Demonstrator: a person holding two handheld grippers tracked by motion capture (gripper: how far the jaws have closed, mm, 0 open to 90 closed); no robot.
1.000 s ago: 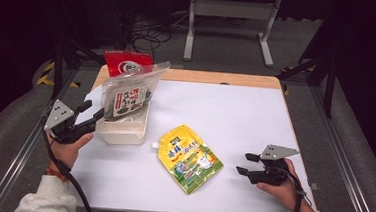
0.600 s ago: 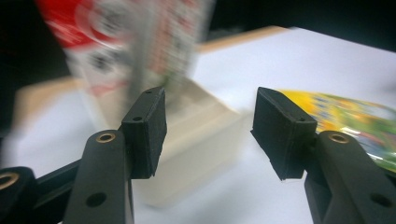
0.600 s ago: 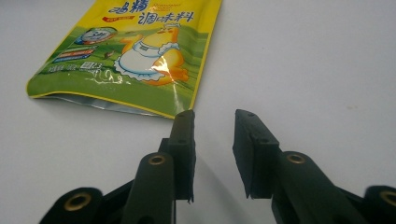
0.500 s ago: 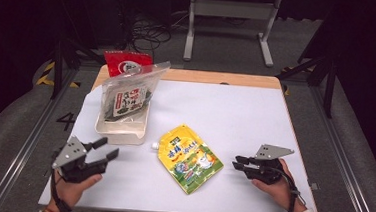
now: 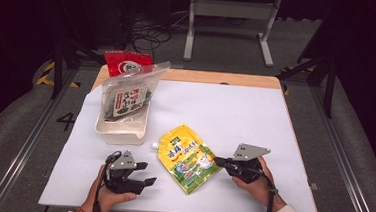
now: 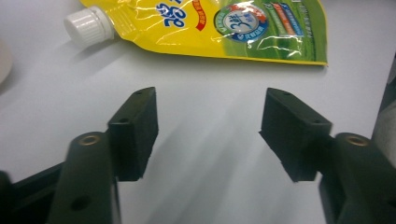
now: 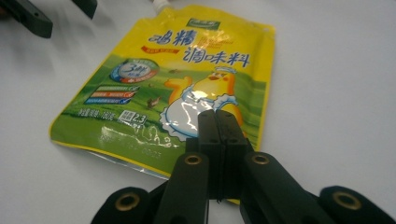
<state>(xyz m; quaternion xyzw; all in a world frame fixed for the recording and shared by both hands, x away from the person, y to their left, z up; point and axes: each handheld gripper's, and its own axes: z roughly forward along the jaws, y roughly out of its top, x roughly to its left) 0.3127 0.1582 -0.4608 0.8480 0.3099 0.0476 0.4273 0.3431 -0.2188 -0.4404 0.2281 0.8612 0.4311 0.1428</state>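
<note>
White covering spreads over our table (image 5: 275,122). At nine o'clock a tub (image 5: 120,127) holds a clear snack bag (image 5: 126,97). Our left gripper (image 5: 141,175) sits at seven o'clock, jaws wide and empty. At six o'clock lies the yellow pouch (image 5: 188,157); our right gripper (image 5: 218,162), jaws pressed together, touches its edge.

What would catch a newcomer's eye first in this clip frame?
The bright yellow spouted pouch lying flat near the table's front centre, flanked by the left gripper with jaws open and the right gripper with jaws shut at the pouch's edge. Next, at the back left, a white tub holding a clear bag of dark seaweed, with a red packet behind it.
</note>
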